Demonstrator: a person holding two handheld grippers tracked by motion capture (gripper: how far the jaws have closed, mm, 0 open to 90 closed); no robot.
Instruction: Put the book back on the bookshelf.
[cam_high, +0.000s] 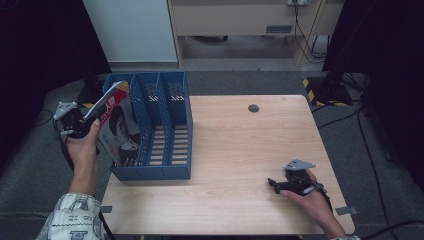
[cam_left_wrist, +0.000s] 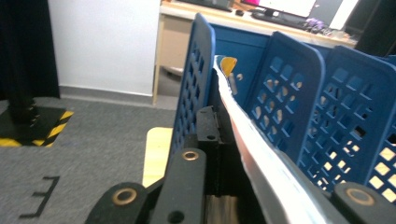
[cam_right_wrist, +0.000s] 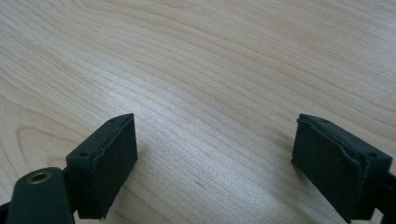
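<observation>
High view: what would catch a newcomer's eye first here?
The blue file rack at the table's left end stands out, with a magazine tilted into its leftmost slot. The left tool is clamped on the magazine's upper edge. Near the front right corner, the right tool rests open over bare wood.

Dim, dark-edged high view; soft blur close up in both gripper views; faint sheen on wood.

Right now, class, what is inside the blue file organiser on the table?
The blue file organiser has a magazine standing tilted in its left-most slot, gripped at the top by the left claw. The other slots look empty. The magazine's lower edge is hidden behind the organiser's front wall.
</observation>
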